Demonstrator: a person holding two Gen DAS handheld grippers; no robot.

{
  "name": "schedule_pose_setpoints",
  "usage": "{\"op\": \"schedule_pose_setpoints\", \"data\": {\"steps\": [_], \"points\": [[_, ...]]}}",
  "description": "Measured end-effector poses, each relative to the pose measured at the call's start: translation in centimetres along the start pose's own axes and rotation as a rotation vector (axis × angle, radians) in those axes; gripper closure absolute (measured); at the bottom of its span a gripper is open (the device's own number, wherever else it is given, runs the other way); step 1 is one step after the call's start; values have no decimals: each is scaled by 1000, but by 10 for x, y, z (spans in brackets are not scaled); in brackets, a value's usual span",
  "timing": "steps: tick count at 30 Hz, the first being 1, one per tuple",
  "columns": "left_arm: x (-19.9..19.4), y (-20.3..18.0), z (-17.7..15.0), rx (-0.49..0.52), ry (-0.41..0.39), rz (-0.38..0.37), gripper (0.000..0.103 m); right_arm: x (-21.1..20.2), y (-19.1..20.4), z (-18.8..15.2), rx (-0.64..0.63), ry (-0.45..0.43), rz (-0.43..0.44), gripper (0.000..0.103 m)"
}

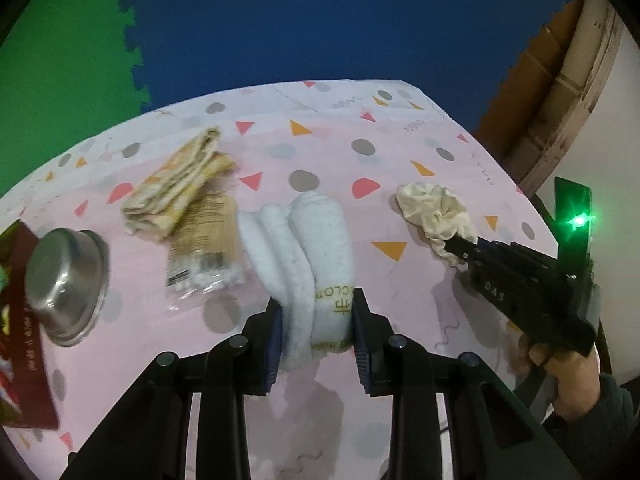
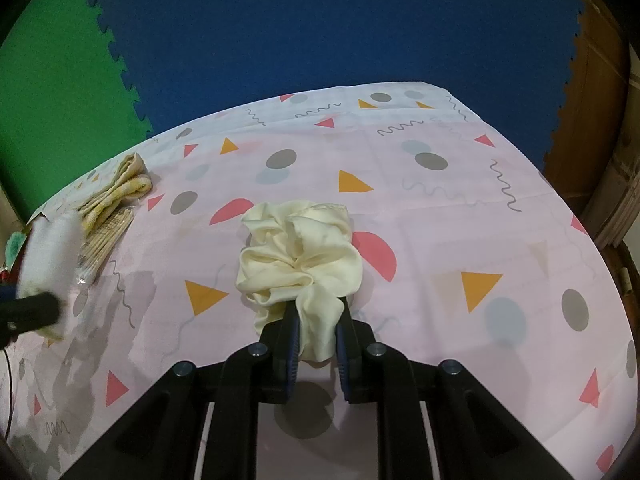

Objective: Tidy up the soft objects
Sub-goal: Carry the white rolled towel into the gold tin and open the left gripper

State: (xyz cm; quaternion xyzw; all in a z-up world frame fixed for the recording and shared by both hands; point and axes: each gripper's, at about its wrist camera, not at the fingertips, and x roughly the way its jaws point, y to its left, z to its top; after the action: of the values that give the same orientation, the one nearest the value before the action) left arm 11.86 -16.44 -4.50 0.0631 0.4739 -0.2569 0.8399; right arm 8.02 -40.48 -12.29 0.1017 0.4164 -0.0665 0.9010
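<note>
My left gripper point(image 1: 318, 326) is shut on the near end of a rolled white towel point(image 1: 304, 240) with a yellow-printed band, and the roll hangs lifted above the pink patterned tablecloth point(image 1: 400, 152). A folded yellow-and-cream cloth point(image 1: 180, 182) lies at the back left. My right gripper point(image 2: 316, 340) is shut on a crumpled cream cloth point(image 2: 298, 252), most of which rests on the tablecloth point(image 2: 460, 208). In the left wrist view the right gripper point(image 1: 460, 246) bites the cream cloth point(image 1: 434, 208) at the right. The white towel point(image 2: 50, 248) shows blurred at the left of the right wrist view.
A steel bowl point(image 1: 66, 280) lies tipped at the left, by a dark red box point(image 1: 24, 320). A clear packet of cotton swabs point(image 1: 206, 246) lies next to the yellow cloth. Blue and green foam mats point(image 1: 320, 20) cover the floor beyond the table. A hand point(image 1: 560, 372) holds the right gripper.
</note>
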Motion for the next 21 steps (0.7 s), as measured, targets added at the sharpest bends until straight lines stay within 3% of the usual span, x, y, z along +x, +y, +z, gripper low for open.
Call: {"op": "schedule_pose_setpoints", "data": {"steps": [6,10,21], "points": [[-28,27,-3,-40,-27,51,75,0,1,0,-6,0,-6,88],[-47,49,-4,-63,-52,124,75,1,1,0,-6,0,-7,88],[-96,147,-6,-216,-99,281,75,1,1,0,-12,0,-14,88]]}}
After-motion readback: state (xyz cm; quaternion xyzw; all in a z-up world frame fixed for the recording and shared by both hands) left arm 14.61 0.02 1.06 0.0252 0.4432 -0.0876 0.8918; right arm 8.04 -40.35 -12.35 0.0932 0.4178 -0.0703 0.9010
